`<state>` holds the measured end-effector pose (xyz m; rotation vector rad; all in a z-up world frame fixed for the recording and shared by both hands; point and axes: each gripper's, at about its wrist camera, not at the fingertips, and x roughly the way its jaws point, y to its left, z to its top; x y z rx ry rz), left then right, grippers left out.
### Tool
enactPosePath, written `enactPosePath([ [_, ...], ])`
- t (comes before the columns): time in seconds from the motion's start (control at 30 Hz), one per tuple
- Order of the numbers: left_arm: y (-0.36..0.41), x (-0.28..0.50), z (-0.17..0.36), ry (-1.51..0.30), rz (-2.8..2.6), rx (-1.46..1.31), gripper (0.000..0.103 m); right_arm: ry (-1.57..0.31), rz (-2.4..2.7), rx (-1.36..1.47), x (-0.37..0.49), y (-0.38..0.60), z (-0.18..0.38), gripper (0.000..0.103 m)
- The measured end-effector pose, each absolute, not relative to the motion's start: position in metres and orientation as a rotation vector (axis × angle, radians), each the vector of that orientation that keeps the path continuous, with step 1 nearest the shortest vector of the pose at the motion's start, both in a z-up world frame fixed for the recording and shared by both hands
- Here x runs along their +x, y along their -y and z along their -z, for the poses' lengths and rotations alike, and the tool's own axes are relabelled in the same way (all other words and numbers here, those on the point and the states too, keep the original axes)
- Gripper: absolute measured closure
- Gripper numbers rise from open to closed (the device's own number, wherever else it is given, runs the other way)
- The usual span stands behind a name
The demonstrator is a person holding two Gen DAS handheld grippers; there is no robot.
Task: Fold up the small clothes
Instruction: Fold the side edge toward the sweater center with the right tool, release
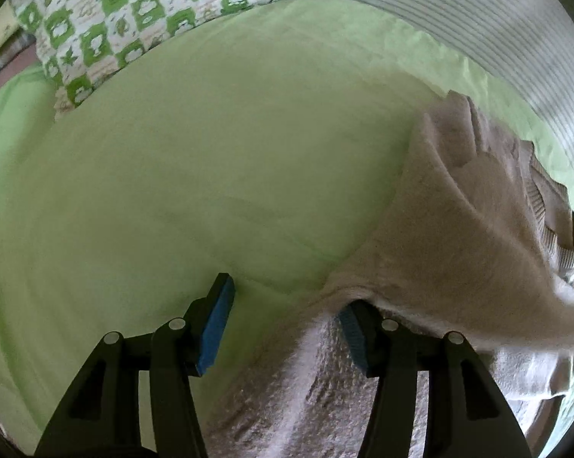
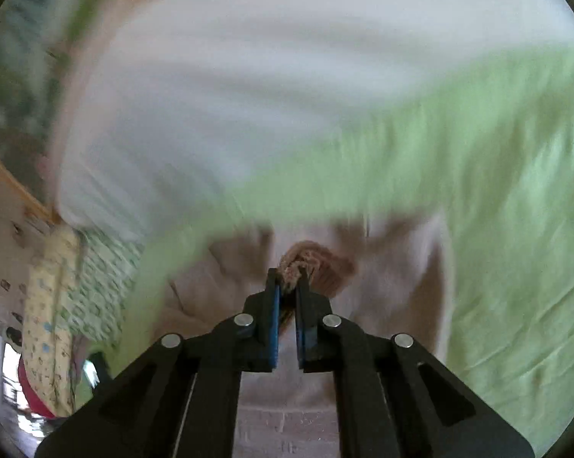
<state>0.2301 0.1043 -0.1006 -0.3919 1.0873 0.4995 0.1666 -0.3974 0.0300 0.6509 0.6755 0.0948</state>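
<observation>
A small beige knit garment (image 1: 439, 229) with a ribbed hem lies on the green sheet at the right of the left wrist view. One edge of it is lifted and drapes over the right finger of my left gripper (image 1: 287, 294). That gripper's jaws stand apart, and its left blue pad (image 1: 216, 328) is bare over the sheet. In the right wrist view, which is blurred, my right gripper (image 2: 289, 274) is shut on a bunched ribbed edge (image 2: 317, 259) of the same garment (image 2: 401, 267), which hangs below and behind it.
The green bed sheet (image 1: 210, 152) spreads wide to the left. A green-and-white patterned pillow (image 1: 115, 19) lies at the far left, striped white bedding (image 1: 478, 38) at the far right. White bedding (image 2: 249, 76) and a wooden bed frame edge (image 2: 16, 179) show in the right wrist view.
</observation>
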Motion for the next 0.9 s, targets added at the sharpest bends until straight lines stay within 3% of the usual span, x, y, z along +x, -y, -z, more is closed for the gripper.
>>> enactPosePath([
  [0.2,-0.097,0.229,0.105,-1.086,-0.526,-0.392,0.044,-0.888,0.009,0.654,0.154,0.421,0.046,0.096],
  [0.43,-0.110,0.224,0.108,-1.086,-0.506,-0.454,0.039,-1.004,0.032,0.610,0.144,0.406,0.076,0.094],
  [0.5,-0.114,0.223,0.107,-1.088,-0.494,-0.471,0.039,-1.035,0.037,0.600,0.141,0.406,0.072,0.090],
  [0.53,-0.116,0.221,0.107,-1.088,-0.488,-0.484,0.039,-1.041,0.056,0.588,0.139,0.407,0.065,0.080],
  [0.57,-0.120,0.219,0.106,-1.091,-0.479,-0.503,0.039,-1.046,0.093,0.564,0.136,0.408,0.056,0.064],
  [0.63,-0.125,0.213,0.105,-1.097,-0.465,-0.524,0.039,-1.005,0.115,0.549,0.130,0.404,0.041,0.054],
  [0.9,-0.095,0.181,0.085,-1.118,-0.219,-0.643,0.041,-0.932,-0.258,0.516,0.186,0.326,-0.011,0.054],
])
